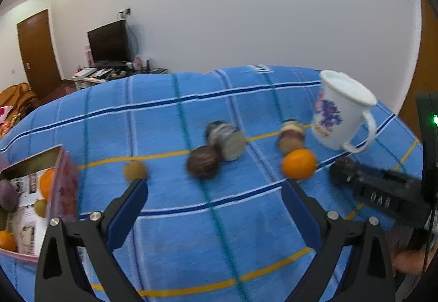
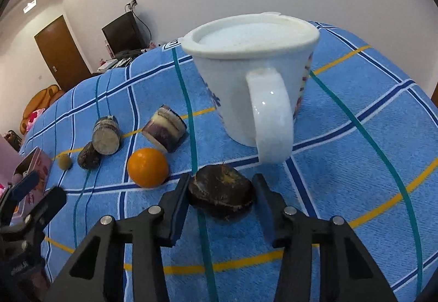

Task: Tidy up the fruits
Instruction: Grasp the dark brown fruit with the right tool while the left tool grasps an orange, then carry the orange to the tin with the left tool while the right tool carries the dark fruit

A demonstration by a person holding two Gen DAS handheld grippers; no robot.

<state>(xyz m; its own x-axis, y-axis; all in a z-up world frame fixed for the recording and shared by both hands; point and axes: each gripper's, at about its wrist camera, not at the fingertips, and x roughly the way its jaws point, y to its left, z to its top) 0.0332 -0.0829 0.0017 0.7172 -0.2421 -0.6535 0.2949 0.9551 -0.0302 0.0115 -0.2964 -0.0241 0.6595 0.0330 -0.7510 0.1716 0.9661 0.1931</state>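
My right gripper (image 2: 220,187) is shut on a dark brown fruit (image 2: 221,193), low over the blue cloth; it also shows in the left wrist view (image 1: 343,167). An orange (image 2: 147,167) lies just left of it, also in the left wrist view (image 1: 299,163). My left gripper (image 1: 215,192) is open and empty above the cloth. Ahead of it lie a small tan fruit (image 1: 134,170), a dark brown fruit (image 1: 203,165) and two cut purple cane pieces (image 1: 227,140) (image 1: 291,136). A pink box (image 1: 65,187) at the left holds several fruits.
A white lidded mug (image 2: 254,82) stands just behind the right gripper, handle toward it; it also shows in the left wrist view (image 1: 340,113). The blue checked cloth (image 1: 219,233) covers the whole surface. A TV and a door are far behind.
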